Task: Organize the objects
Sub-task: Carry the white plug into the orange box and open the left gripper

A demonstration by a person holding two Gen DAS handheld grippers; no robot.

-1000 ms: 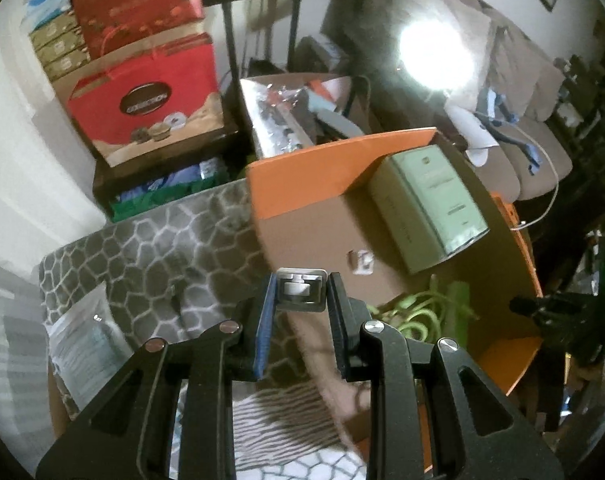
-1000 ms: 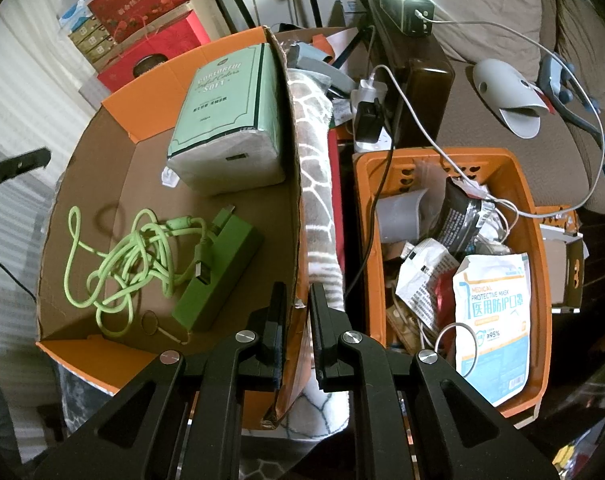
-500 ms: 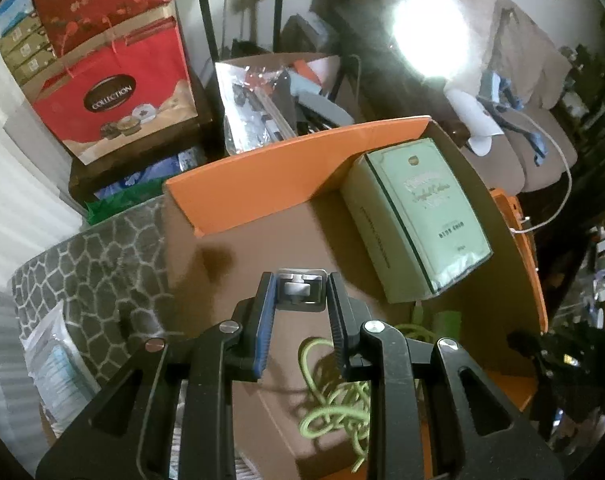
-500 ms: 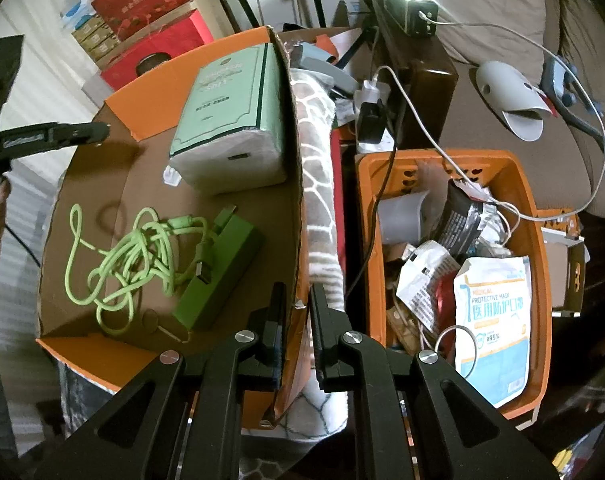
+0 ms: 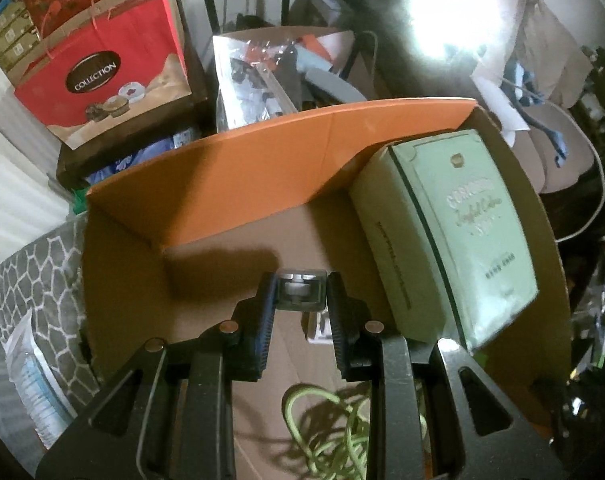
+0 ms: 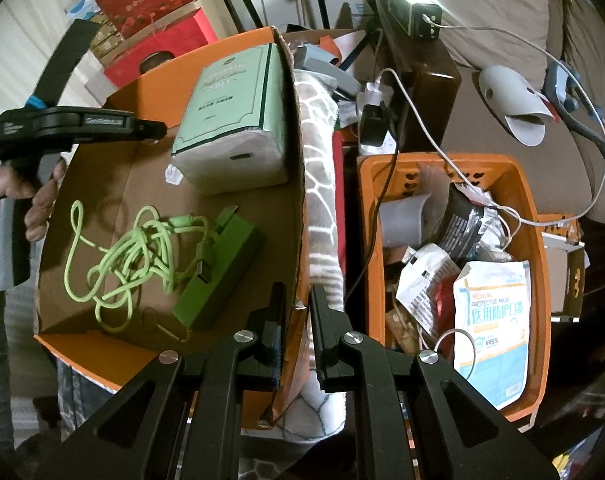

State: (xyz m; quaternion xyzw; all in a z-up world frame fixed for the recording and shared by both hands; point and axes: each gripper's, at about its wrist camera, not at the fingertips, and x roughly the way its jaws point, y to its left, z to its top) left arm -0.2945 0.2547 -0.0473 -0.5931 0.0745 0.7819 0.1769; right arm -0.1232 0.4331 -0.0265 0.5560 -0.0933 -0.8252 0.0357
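My left gripper (image 5: pixel 300 292) is shut on a small clear plastic case (image 5: pixel 301 291) and holds it above the floor of the orange cardboard box (image 5: pixel 262 168). In the right wrist view the left gripper (image 6: pixel 154 130) reaches in over the box's left wall. My right gripper (image 6: pixel 294 320) is shut on the box's right wall (image 6: pixel 296 200). Inside the box lie a mint green tissue pack (image 5: pixel 462 232), also in the right wrist view (image 6: pixel 234 120), a tangled green cable (image 6: pixel 134 248) and a dark green block (image 6: pixel 218 276).
An orange plastic basket (image 6: pixel 530 216) full of packets and a mask pack (image 6: pixel 490 320) stands right of the box. A patterned grey blanket (image 6: pixel 320 184) lies between them. Red gift bags (image 5: pixel 102 76) and a bright lamp (image 5: pixel 442 28) stand behind. White cables cross the sofa.
My left gripper has moved from over the blanket to over the box's inside, still holding the clear case. My right gripper has kept its hold on the box wall.
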